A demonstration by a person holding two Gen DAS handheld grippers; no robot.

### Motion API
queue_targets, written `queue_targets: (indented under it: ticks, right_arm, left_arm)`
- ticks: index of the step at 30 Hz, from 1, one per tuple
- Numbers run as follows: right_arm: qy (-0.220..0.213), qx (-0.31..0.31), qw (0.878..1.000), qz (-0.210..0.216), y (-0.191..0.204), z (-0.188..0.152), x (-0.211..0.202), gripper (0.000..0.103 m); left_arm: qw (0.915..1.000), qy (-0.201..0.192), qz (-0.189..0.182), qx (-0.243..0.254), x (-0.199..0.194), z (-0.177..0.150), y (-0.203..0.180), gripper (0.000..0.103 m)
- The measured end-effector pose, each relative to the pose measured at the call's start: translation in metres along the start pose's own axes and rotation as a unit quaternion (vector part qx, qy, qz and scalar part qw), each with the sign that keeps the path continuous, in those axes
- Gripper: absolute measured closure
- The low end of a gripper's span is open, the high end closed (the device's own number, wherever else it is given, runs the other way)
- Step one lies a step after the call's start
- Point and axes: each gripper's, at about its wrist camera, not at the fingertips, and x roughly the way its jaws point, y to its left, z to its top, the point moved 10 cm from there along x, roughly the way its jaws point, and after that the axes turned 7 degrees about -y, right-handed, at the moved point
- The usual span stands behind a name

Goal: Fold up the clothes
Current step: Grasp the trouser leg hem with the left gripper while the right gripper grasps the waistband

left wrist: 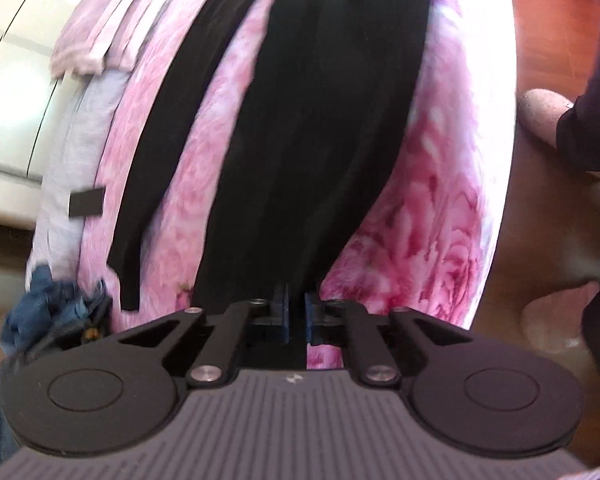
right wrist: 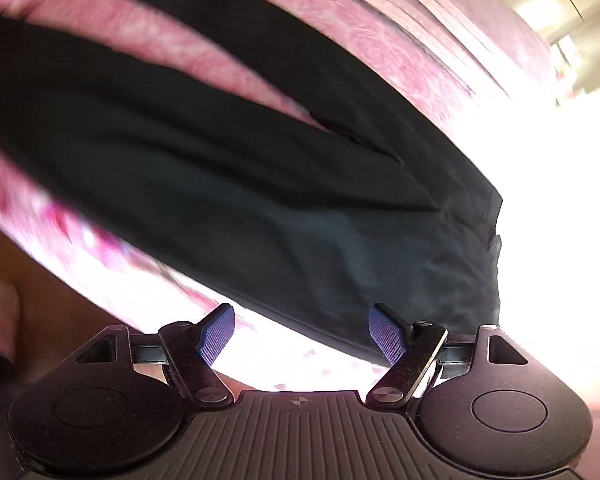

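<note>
- Left wrist view: black trousers lie stretched along a bed covered by a pink rose-print blanket, running away from the camera.
- A second, narrower black strip, seemingly the other leg, lies to the left of the main one, with pink blanket showing between them.
- The left gripper sits at the near end of the trousers; its blue pads are drawn almost together, and the black cloth's edge reaches down to them. Whether cloth is actually pinched between them cannot be told.
- Folded pale pink cloth rests at the far left of the bed, and a crumpled blue garment hangs at the near left edge.
- A person's pink slipper and dark trouser leg stand on the wooden floor to the right of the bed.
- Right wrist view: the trousers run slantwise across the blanket, the waist end lower right, near a glaring, overexposed patch.
- The right gripper hangs just above the trousers' near edge, jaws standing wide apart, blue pads touching nothing.
- The picture is smeared by motion.
</note>
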Motion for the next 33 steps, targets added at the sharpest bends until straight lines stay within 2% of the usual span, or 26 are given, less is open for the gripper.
queue_targets:
  ticks: [3, 8, 10, 12, 16, 21, 25, 29, 31, 32, 33]
  right_arm:
    - [-0.014, -0.081, 0.997, 0.006, 0.0, -0.019, 0.019, 0.026]
    - [-0.057, -0.201, 0.978, 0.023, 0.001, -0.052, 0.063, 0.026]
    - [-0.076, -0.225, 0.971, 0.032, 0.002, -0.063, 0.075, 0.027]
    - [-0.101, -0.229, 0.968, 0.032, -0.001, -0.065, 0.079, 0.038]
    - [-0.141, -0.236, 0.961, 0.026, -0.01, -0.071, 0.087, 0.044]
    - [-0.123, -0.266, 0.956, -0.015, -0.044, -0.095, 0.103, 0.045]
    - [-0.071, -0.249, 0.963, -0.073, -0.096, -0.122, 0.122, 0.05]
    - [-0.054, -0.266, 0.958, -0.09, -0.127, -0.144, 0.137, 0.054]
    - [-0.049, -0.266, 0.958, -0.091, -0.138, -0.147, 0.143, 0.068]
    - [-0.047, -0.265, 0.959, -0.085, -0.142, -0.147, 0.146, 0.082]
    - [-0.048, -0.264, 0.96, -0.077, -0.143, -0.145, 0.147, 0.087]
  left_arm:
    - [0.9988, 0.021, -0.002, -0.044, -0.001, 0.001, 0.011, 0.099]
    - [0.9948, 0.068, 0.008, -0.076, 0.007, 0.007, 0.014, 0.1]
    - [0.9925, 0.086, 0.012, -0.086, 0.009, 0.008, 0.012, 0.101]
    - [0.9908, 0.101, 0.014, -0.089, 0.011, 0.007, 0.009, 0.101]
    - [0.9896, 0.12, 0.012, -0.079, 0.013, 0.004, 0.002, 0.101]
    - [0.9888, 0.129, 0.011, -0.074, 0.019, 0.004, 0.006, 0.101]
    - [0.9882, 0.136, 0.009, -0.07, 0.026, 0.006, 0.01, 0.101]
    - [0.987, 0.147, 0.007, -0.065, 0.033, 0.008, 0.013, 0.101]
    - [0.9867, 0.153, 0.006, -0.054, 0.034, 0.01, 0.014, 0.101]
    - [0.9866, 0.156, 0.006, -0.048, 0.035, 0.011, 0.015, 0.101]
    - [0.9864, 0.159, 0.005, -0.042, 0.034, 0.012, 0.016, 0.101]
